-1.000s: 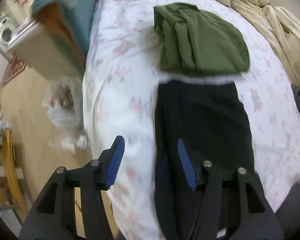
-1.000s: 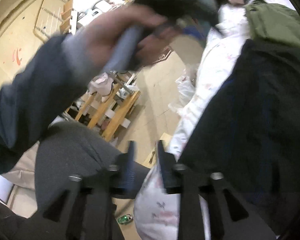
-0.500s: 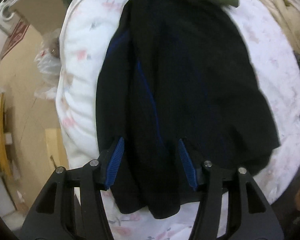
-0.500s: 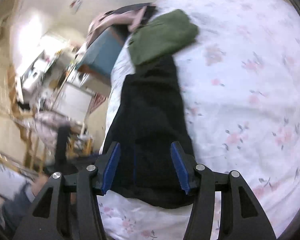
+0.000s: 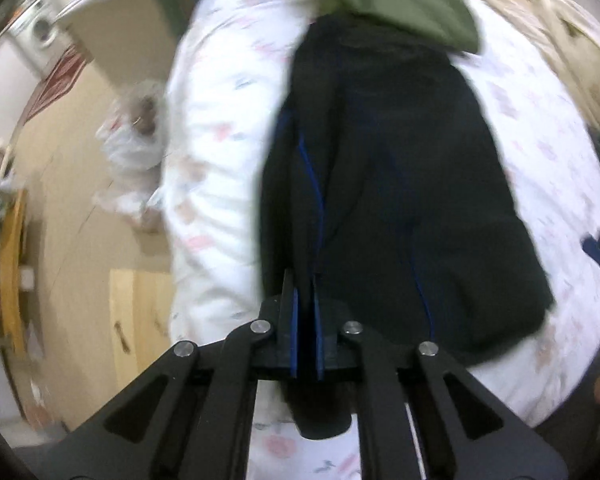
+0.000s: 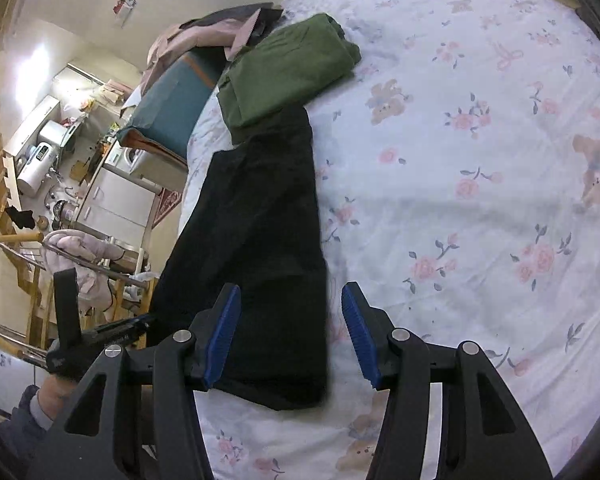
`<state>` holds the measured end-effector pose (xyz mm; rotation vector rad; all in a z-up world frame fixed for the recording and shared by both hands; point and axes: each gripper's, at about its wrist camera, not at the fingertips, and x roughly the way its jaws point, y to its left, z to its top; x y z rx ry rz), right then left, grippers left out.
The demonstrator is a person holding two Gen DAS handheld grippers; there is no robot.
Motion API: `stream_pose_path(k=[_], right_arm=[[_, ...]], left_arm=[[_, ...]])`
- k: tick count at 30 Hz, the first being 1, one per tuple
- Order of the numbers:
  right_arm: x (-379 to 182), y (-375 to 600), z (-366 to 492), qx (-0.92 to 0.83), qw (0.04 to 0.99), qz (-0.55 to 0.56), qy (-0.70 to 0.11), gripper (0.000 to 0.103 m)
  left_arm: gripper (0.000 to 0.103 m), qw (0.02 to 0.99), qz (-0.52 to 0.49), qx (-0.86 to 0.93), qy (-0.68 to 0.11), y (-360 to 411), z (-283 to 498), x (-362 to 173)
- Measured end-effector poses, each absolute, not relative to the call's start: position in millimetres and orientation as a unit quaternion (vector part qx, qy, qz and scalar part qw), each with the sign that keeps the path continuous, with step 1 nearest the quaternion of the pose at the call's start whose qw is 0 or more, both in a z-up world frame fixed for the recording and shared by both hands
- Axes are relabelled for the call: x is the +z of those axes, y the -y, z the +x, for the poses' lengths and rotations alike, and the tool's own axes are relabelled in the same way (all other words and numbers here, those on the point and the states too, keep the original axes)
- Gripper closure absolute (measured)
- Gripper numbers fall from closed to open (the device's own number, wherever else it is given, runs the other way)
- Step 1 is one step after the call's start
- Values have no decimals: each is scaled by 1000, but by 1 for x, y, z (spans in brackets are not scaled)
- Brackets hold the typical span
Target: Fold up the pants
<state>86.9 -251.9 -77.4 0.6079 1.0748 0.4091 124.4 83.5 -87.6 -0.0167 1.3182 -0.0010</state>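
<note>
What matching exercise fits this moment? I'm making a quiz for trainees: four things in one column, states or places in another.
Things:
1. left gripper
2. right gripper
3. black pants
4. green garment

States or places:
A. folded, at the far end of the black fabric
B. open, straddling the near right corner of the fabric
C. lying lengthwise along the edge of the floral bedsheet
D. shut on the near hem

Pairs: 1-D, 2-B, 3-C, 4-A
</note>
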Motion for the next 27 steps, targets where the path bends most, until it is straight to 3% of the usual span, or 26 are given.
stream_pose_path(k=[1, 3, 5, 8, 15, 16, 18, 23, 24, 25, 26, 27], right_arm=[[-79, 251, 88, 190, 794, 282, -504, 47], [-82, 249, 88, 188, 791, 280, -511, 47], [-86, 248, 89, 189, 786, 283, -517, 47], [-91, 250, 87, 188, 776, 295, -524, 47], [-125, 250, 96, 187, 732, 332, -564, 46], [-130, 248, 96, 190, 725, 334, -571, 46], [-138, 243, 97, 202, 712, 339, -581, 46], [-148, 217, 95, 244, 682, 318, -611, 46], [-151, 210, 94, 245, 682, 300, -620, 46], [-152, 205, 92, 245, 683, 285, -627, 48], [-151, 203, 90, 245, 687, 275, -626, 68], [-146, 201, 88, 250, 694, 265, -620, 98]], left_arm=[[86, 780, -22, 9, -625, -88, 127, -93], [40, 776, -43, 29, -629, -97, 127, -93], [26, 778, -96, 35, -620, -112, 121, -90], [26, 772, -136, 25, -621, -120, 117, -88], [26, 754, -79, 15, -652, -91, 112, -115], [27, 754, -63, 12, -653, -87, 112, -117], [69, 761, -43, 19, -647, -82, 109, -115], [79, 755, -37, -9, -655, -70, 105, -120], [94, 753, -35, -14, -657, -68, 104, -120], [96, 755, -35, -20, -655, -66, 102, -119], [99, 759, -38, -19, -650, -66, 101, -118], [100, 764, -49, -22, -643, -66, 100, -114]])
